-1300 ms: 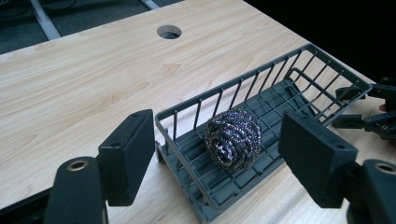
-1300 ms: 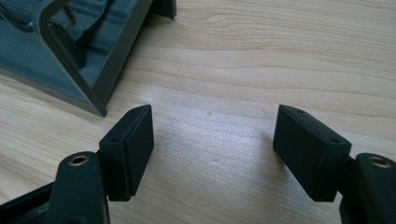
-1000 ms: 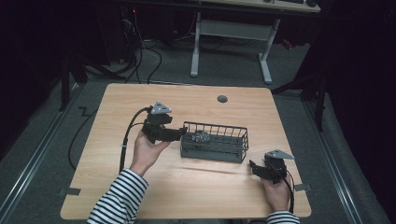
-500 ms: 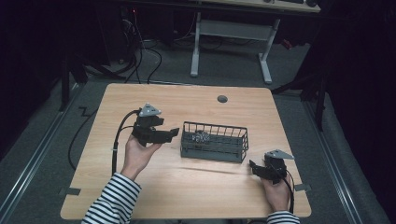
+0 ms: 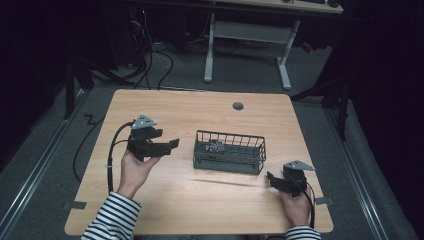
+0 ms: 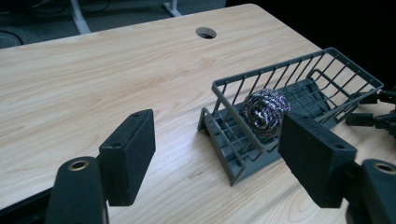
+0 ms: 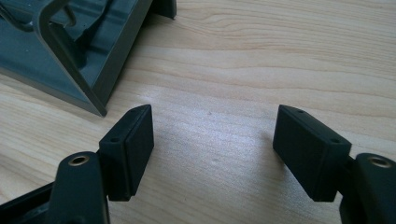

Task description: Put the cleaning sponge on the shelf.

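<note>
Resting in the basket point(image 6: 299, 86): steel scourer point(image 6: 266, 112), judged light, springy, snag-prone; pinch across its middle. Left gripper point(image 5: 167, 145) and right gripper point(image 5: 270, 179) both spread wide, empty.

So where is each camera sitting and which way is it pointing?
High view: above the person's side of the table, looking forward and down; both forearms, the left gripper and the right gripper show.
Left gripper view: rides the left gripper, looking across the table at the basket and the scourer in it; its two open jaws show.
Right gripper view: rides the right gripper, looking down at bare wood and a basket corner; its open jaws show.
Shared: all three show the basket.
</note>
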A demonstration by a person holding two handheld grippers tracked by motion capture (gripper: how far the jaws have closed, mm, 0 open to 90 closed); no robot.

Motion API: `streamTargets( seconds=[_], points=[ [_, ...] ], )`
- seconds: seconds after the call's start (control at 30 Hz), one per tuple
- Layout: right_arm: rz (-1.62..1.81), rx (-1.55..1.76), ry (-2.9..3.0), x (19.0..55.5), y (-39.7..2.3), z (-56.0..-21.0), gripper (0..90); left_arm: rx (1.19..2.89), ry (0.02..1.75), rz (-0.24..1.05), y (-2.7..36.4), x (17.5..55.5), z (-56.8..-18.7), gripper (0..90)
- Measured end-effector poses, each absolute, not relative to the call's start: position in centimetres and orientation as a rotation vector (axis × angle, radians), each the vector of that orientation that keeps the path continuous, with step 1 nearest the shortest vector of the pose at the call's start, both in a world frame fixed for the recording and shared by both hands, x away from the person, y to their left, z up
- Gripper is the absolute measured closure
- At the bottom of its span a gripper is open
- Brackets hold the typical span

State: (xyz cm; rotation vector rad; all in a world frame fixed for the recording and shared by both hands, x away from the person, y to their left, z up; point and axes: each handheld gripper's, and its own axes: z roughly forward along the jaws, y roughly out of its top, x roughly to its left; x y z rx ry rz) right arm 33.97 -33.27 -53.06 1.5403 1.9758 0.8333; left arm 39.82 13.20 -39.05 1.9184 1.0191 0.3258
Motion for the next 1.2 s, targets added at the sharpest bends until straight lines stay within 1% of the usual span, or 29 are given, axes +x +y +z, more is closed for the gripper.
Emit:
streamTargets(
  seconds=[0.57, 0.63, 0.77, 0.8, 1.2],
  points=[
    [0.833, 1.544, 1.974, 33.9, -33.2, -53.1, 29.0, 1.844, 1.116, 0.363, 17.9, 37.6, -40.7, 27.9],
    [0.834, 1.544, 1.974, 33.9, -33.3, -53.1, 29.0, 1.811, 1.144, 0.361, 19.1, 36.8, -41.6, 27.8],
    [0.834, 1.544, 1.974, 33.9, -33.3, -53.1, 28.9, 1.799, 1.168, 0.365, 20.0, 36.1, -42.5, 27.7],
    [0.833, 1.544, 1.974, 33.9, -33.3, -53.1, 29.0, 1.793, 1.195, 0.366, 20.6, 35.6, -43.4, 27.7],
    [0.833, 1.543, 1.973, 33.9, -33.2, -53.1, 29.0, 1.755, 1.307, 0.370, 22.8, 33.9, -47.0, 26.9]
  ],
)
